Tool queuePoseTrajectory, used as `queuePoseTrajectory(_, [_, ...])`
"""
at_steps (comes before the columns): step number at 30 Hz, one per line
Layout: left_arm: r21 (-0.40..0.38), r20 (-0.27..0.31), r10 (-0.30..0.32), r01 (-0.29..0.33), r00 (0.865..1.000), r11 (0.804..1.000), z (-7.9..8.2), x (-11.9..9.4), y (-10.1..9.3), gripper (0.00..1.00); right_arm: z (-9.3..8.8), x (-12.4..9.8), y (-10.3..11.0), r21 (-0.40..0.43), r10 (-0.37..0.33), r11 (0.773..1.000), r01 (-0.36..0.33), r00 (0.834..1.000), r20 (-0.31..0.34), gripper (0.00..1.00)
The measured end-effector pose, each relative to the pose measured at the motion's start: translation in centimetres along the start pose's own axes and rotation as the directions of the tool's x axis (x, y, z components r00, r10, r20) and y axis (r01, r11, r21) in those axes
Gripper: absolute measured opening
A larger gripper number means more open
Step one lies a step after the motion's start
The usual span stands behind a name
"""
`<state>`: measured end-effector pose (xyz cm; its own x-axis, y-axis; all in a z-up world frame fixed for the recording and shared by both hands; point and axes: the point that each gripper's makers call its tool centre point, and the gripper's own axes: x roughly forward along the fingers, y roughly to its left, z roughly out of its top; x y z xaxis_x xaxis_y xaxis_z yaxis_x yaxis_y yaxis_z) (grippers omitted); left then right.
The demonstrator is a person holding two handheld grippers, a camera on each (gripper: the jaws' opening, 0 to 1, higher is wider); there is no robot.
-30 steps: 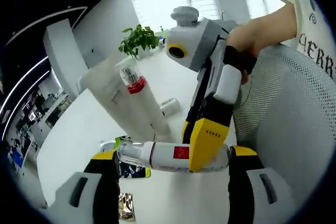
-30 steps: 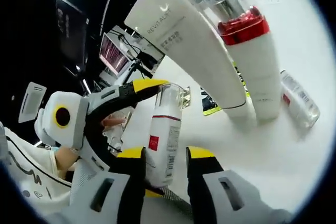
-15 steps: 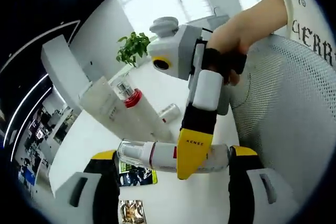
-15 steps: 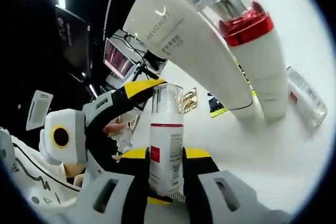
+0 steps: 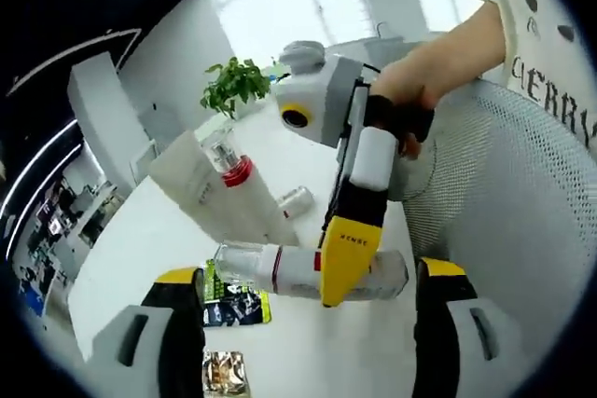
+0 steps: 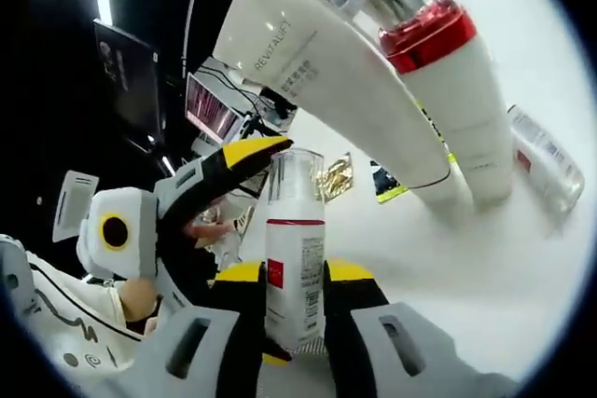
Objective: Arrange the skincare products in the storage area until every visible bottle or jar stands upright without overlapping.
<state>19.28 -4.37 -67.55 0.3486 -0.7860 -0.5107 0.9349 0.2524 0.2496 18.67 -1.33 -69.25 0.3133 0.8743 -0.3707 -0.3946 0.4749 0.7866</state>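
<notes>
A white bottle with a red label and clear cap hangs crosswise above the table. My right gripper is shut on its body. Its yellow finger shows in front of the bottle in the left gripper view. My left gripper is open, its jaws standing just off the bottle's cap and base. One yellow left finger sits close beside the cap. On the white table a white tube and a red-collared white bottle stand side by side. A small bottle lies flat.
A green-yellow sachet and a gold sachet lie on the table below the held bottle. A potted plant stands at the far end. A grey mesh chair is on the right, and a person's hand holds the right gripper.
The left jaws have spread slightly, leaving small gaps at the bottle's cap and base. In the right gripper's jaws the bottle went from tilted to straight.
</notes>
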Motion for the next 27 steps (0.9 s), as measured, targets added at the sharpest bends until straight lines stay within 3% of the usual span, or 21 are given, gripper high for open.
queuePoseTrajectory(2, [-0.150, 0.060, -0.019, 0.028, 0.998, 0.988, 0.6, -0.4, 0.3, 0.90, 0.1, -0.1, 0.1, -0.012, 0.000, 1.000, 0.000, 1.000, 0.006, 0.23])
queuePoseTrajectory(4, [-0.287, 0.120, -0.031, 0.064, 0.992, 0.956, 1.6, 0.3, -1.8, 0.85, 0.0, -0.2, 0.0, -0.033, -0.011, 0.999, 0.011, 1.000, 0.000, 0.23])
queuePoseTrajectory(5, [-0.336, 0.158, -0.092, 0.141, 0.983, 0.931, 2.2, -0.9, -1.6, 0.80, -0.1, -0.2, -0.1, -0.042, -0.017, 0.999, 0.016, 1.000, -0.004, 0.23])
queuePoseTrajectory(6, [-0.410, 0.172, -0.105, 0.168, 0.979, 0.896, 2.4, -1.2, -2.0, 0.77, -0.2, -0.3, -0.1, -0.060, -0.020, 0.998, 0.020, 1.000, -0.005, 0.23])
queuePoseTrajectory(7, [-0.469, 0.173, -0.029, 0.109, 0.984, 0.877, 1.5, -1.7, 1.4, 0.75, -0.1, -0.3, 0.0, -0.075, -0.019, 0.997, 0.019, 1.000, 0.002, 0.23])
queuePoseTrajectory(8, [-0.478, 0.191, -0.007, 0.100, 0.982, 0.873, 1.2, -1.8, 2.8, 0.71, 0.0, -0.3, 0.2, -0.082, -0.015, 0.997, 0.016, 1.000, 0.009, 0.23])
queuePoseTrajectory(9, [-0.445, 0.205, -0.004, 0.097, 0.979, 0.890, 1.9, -1.8, 2.8, 0.69, 0.0, -0.4, 0.3, -0.079, -0.008, 0.997, 0.009, 1.000, 0.012, 0.23])
queuePoseTrajectory(11, [-0.580, 0.216, -0.022, 0.146, 0.976, 0.802, 1.5, -1.6, 2.3, 0.70, 0.2, -0.5, 0.5, -0.097, -0.010, 0.995, 0.012, 1.000, 0.022, 0.23])
queuePoseTrajectory(13, [-0.609, 0.236, -0.029, 0.171, 0.971, 0.774, 1.6, -1.4, 2.3, 0.70, 0.3, -0.7, 0.5, -0.122, -0.022, 0.992, 0.026, 0.999, 0.029, 0.23])
queuePoseTrajectory(14, [-0.638, 0.246, -0.030, 0.185, 0.969, 0.748, 1.7, -1.3, 2.3, 0.70, 0.3, -0.8, 0.5, -0.133, -0.026, 0.991, 0.029, 0.999, 0.028, 0.23])
queuePoseTrajectory(15, [-0.649, 0.259, -0.032, 0.199, 0.965, 0.734, 1.8, -1.3, 2.4, 0.68, 0.4, -0.9, 0.5, -0.145, -0.032, 0.989, 0.036, 0.999, 0.030, 0.23])
queuePoseTrajectory(17, [-0.690, 0.299, -0.001, 0.217, 0.954, 0.691, 2.1, -1.3, 3.1, 0.55, 0.4, -1.2, 0.3, -0.170, -0.048, 0.984, 0.052, 0.998, 0.028, 0.23])
queuePoseTrajectory(18, [-0.717, 0.304, 0.017, 0.216, 0.953, 0.662, 1.9, -1.3, 3.5, 0.48, 0.4, -1.3, 0.2, -0.181, -0.052, 0.982, 0.056, 0.998, 0.027, 0.23])
queuePoseTrajectory(19, [-0.732, 0.295, 0.015, 0.215, 0.955, 0.647, 1.6, -1.2, 3.6, 0.42, 0.4, -1.4, 0.3, -0.189, -0.050, 0.981, 0.055, 0.998, 0.029, 0.23])
queuePoseTrajectory(20, [-0.721, 0.290, 0.008, 0.213, 0.957, 0.660, 1.3, -1.1, 3.7, 0.39, 0.4, -1.4, 0.5, -0.199, -0.042, 0.979, 0.047, 0.999, 0.028, 0.23])
queuePoseTrajectory(23, [-0.722, 0.258, -0.038, 0.219, 0.965, 0.657, 0.8, -0.3, 3.0, 0.41, 0.6, -1.4, 0.7, -0.246, -0.053, 0.968, 0.058, 0.998, 0.029, 0.23])
queuePoseTrajectory(26, [-0.730, 0.288, -0.052, 0.254, 0.956, 0.634, 1.5, -0.1, 2.4, 0.35, 0.6, -1.2, 0.7, -0.291, -0.062, 0.955, 0.065, 0.998, 0.018, 0.23])
queuePoseTrajectory(27, [-0.746, 0.301, -0.047, 0.266, 0.952, 0.611, 1.9, 0.0, 2.5, 0.33, 0.7, -1.2, 0.8, -0.292, -0.057, 0.954, 0.061, 0.998, 0.022, 0.23])
